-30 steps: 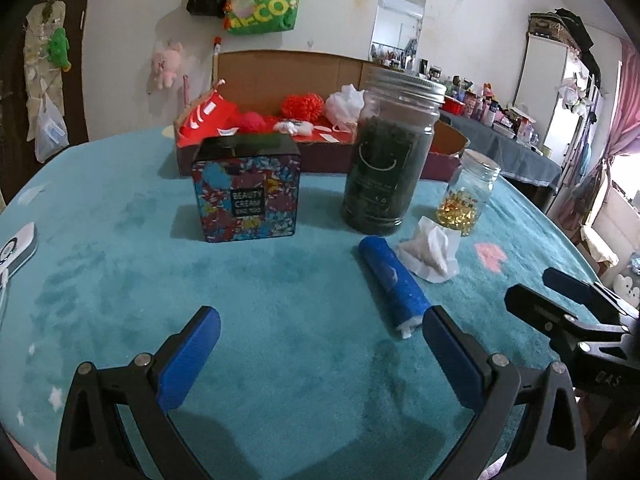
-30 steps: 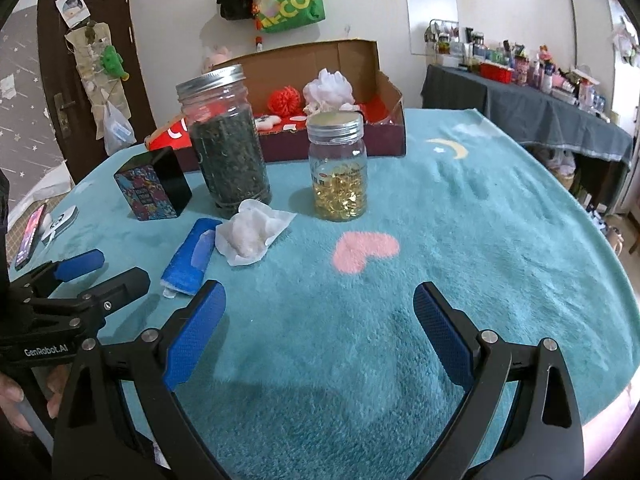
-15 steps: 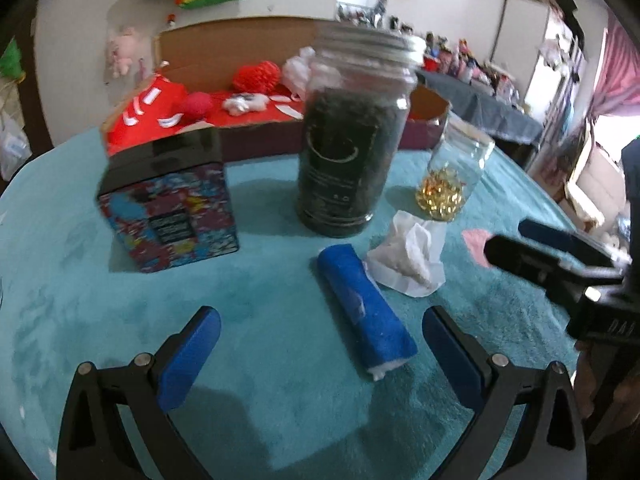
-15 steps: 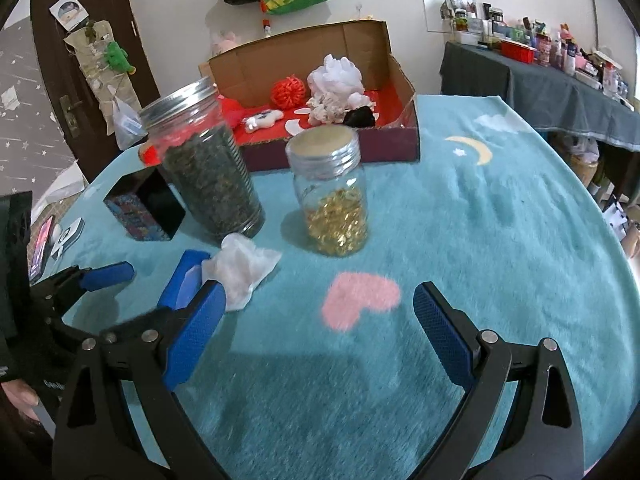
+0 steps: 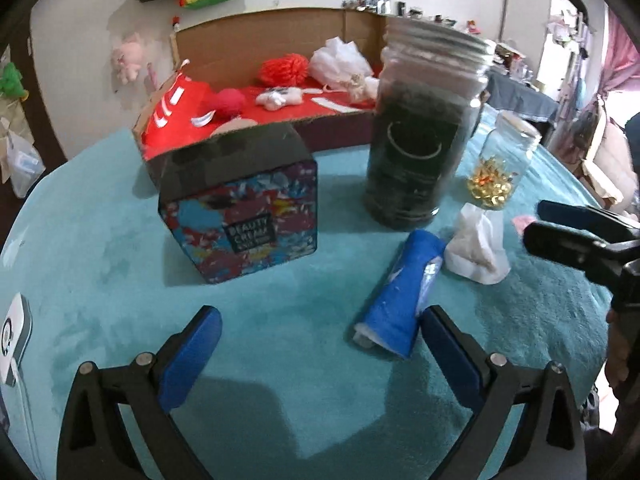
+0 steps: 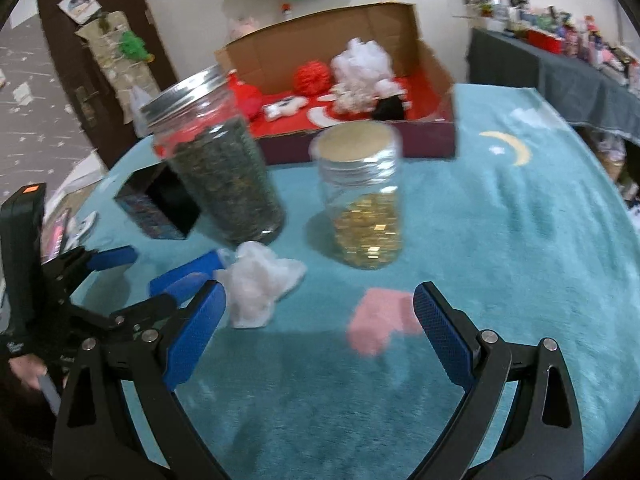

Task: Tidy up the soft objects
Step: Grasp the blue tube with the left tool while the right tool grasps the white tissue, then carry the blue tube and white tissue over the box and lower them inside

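A rolled blue cloth (image 5: 400, 292) lies on the teal tablecloth, its near end just ahead of my left gripper's right finger. A crumpled white tissue (image 5: 478, 246) lies to its right. My left gripper (image 5: 318, 354) is open with nothing in it. My right gripper (image 6: 320, 330) is open and empty too; the white tissue (image 6: 258, 280) lies just past its left finger, with the blue cloth (image 6: 186, 276) further left. The open cardboard box (image 6: 448, 92) with a red floor holds red and white soft toys.
A tall jar of dark leaves (image 5: 420, 140), a small jar of gold pieces (image 5: 500, 164) and a patterned tin (image 5: 244, 208) stand between the grippers and the box. A phone (image 5: 14, 336) lies at the table's left edge. The right half of the tablecloth (image 6: 520, 240) is bare.
Both grippers have moved forward, closer to the cloth and tissue. The left view has swung so the blue cloth now sits by its right finger. Both stay open.
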`<action>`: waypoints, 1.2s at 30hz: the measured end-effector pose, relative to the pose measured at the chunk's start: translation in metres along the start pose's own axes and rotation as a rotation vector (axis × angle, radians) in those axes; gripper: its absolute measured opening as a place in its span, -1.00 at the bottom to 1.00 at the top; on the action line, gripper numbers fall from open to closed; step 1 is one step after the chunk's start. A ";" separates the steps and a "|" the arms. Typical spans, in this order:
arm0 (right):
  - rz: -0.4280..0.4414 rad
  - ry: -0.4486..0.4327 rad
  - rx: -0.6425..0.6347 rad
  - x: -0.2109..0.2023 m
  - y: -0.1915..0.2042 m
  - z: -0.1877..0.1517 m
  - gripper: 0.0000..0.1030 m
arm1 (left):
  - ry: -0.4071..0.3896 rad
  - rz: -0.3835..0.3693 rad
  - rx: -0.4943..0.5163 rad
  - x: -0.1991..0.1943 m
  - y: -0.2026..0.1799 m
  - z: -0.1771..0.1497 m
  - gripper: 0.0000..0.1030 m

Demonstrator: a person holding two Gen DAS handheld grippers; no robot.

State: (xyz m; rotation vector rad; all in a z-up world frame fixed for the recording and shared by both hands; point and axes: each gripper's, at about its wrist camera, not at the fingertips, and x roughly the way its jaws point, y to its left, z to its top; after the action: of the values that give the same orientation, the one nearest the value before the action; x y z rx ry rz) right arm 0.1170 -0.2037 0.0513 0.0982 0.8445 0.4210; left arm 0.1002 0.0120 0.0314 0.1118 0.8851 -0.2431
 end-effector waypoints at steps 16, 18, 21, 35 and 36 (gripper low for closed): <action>0.120 0.075 -0.173 0.026 0.035 0.005 -0.64 | -0.003 -0.236 0.088 0.007 -0.021 0.016 -0.56; 0.118 0.051 -0.171 0.018 0.037 0.004 -0.65 | -0.017 -0.248 0.082 0.001 -0.021 0.018 -0.56; 0.160 0.024 -0.139 0.004 0.036 0.006 -0.65 | -0.040 -0.264 0.079 -0.008 -0.022 0.022 -0.56; 0.148 0.019 -0.140 -0.002 0.037 0.011 -0.65 | -0.051 -0.281 0.078 -0.010 -0.022 0.027 -0.56; 0.150 0.019 -0.138 -0.003 0.037 0.010 -0.65 | -0.051 -0.281 0.079 -0.010 -0.022 0.027 -0.56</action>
State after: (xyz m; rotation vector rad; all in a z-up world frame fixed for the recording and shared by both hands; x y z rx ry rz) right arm 0.1105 -0.1700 0.0694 0.0300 0.8275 0.6202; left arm 0.1085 -0.0131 0.0564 0.0534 0.8400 -0.5412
